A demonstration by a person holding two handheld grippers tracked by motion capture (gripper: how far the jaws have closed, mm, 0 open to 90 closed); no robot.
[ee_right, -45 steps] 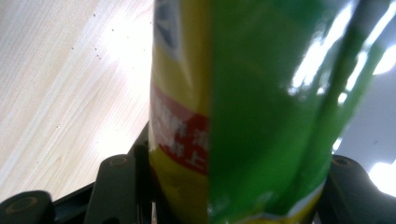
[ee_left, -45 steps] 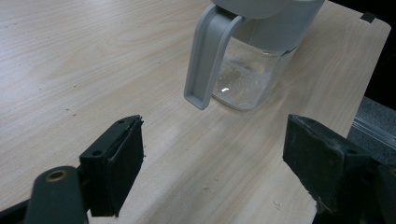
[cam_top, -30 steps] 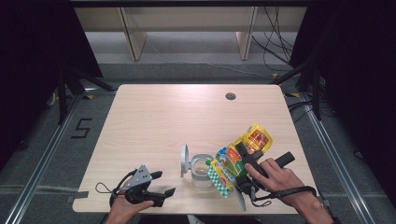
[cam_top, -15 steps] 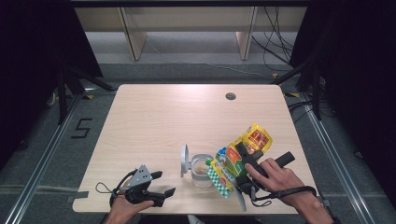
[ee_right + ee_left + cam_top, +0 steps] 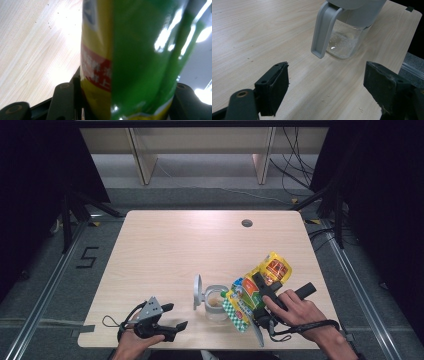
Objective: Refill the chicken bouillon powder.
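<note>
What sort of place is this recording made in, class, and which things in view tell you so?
Most likely a lab or recording workspace, not a kitchen: a bare wooden table with a cable hole stands on grey floor, a taped number 5 marks the floor, and loose cables trail behind the table.

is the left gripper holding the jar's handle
No, the left gripper has its jaws wide apart over bare table, and the jar handle sits beyond them untouched.

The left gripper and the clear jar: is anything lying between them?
No. In the left gripper view, bare wooden table runs from the open left gripper to the clear jar.
</note>
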